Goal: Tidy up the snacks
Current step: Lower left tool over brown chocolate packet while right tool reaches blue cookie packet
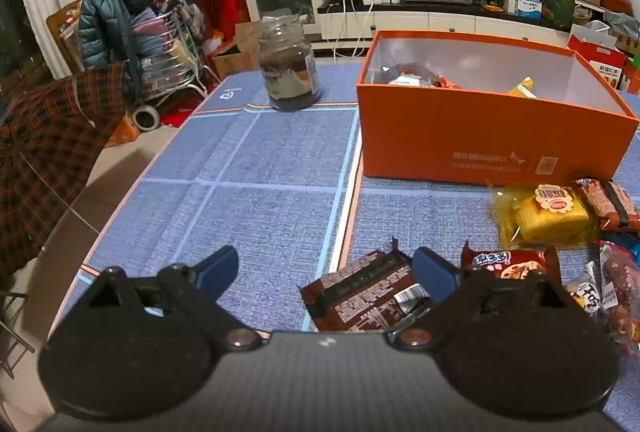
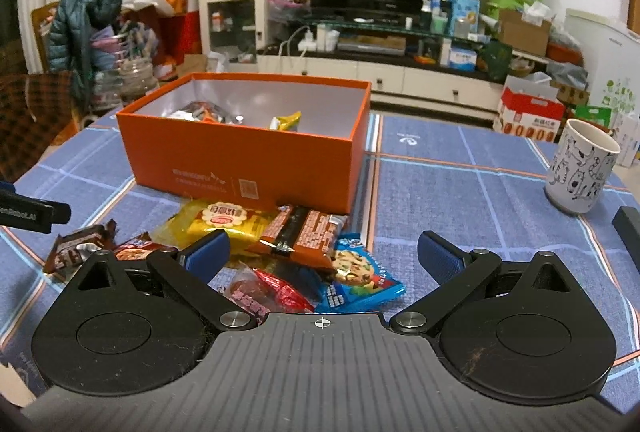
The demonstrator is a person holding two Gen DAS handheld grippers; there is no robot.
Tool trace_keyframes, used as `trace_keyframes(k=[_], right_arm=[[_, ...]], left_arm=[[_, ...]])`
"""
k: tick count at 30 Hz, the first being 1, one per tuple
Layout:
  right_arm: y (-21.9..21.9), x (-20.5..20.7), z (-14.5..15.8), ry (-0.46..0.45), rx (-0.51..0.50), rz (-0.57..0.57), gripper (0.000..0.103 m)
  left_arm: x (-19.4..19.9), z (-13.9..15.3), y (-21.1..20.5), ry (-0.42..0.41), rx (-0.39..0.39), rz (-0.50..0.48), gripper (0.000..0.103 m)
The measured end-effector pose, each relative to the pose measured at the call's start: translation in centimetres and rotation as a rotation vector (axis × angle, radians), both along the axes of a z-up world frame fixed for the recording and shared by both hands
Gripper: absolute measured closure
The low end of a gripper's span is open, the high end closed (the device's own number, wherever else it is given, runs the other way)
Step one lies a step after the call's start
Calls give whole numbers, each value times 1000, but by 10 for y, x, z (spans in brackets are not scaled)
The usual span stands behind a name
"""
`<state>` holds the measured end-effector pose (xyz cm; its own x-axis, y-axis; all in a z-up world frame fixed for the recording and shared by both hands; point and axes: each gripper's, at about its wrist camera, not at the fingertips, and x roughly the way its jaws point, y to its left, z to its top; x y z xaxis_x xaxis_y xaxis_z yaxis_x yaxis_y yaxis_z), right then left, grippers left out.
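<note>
Brown-wrapped snack bar (image 1: 360, 296) lies low centre between the spread, empty jaws of the left gripper (image 1: 326, 270), long axis slanting toward upper right. The right gripper (image 2: 324, 252), also spread and empty, hangs over the loose packets (image 2: 288, 252). Farther up, the orange box (image 2: 248, 151) holds only a few; I judge most sorting remains.

A table under a blue grid-patterned cloth (image 1: 260, 167) bears an open orange box (image 1: 480, 135), a glass jar (image 1: 289, 65) well apart at its left, and a cat-print cup (image 2: 580, 167) at its right. Before the box lie loose snacks: a yellow cake packet (image 2: 224, 222), a brown wafer packet (image 2: 304, 232), a blue cookie packet (image 2: 360, 276), a red packet (image 2: 276, 292) and a dark brown packet (image 1: 364, 292).
</note>
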<state>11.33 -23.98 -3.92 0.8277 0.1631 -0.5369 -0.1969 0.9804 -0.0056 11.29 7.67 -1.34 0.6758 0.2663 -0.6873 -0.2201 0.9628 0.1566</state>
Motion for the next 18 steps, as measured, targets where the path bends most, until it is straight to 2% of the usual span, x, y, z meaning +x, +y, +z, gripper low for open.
trace_keyframes(k=[12, 15, 18], right_arm=[[3, 1, -4, 9, -9, 6, 9], [0, 0, 1, -25, -20, 8, 9], [-16, -1, 7, -72, -24, -3, 9]], left_arm=[[-1, 4, 6, -7, -4, -11, 9], [-1, 13, 21, -45, -42, -63, 9], [-10, 20, 40, -125, -41, -175, 9]])
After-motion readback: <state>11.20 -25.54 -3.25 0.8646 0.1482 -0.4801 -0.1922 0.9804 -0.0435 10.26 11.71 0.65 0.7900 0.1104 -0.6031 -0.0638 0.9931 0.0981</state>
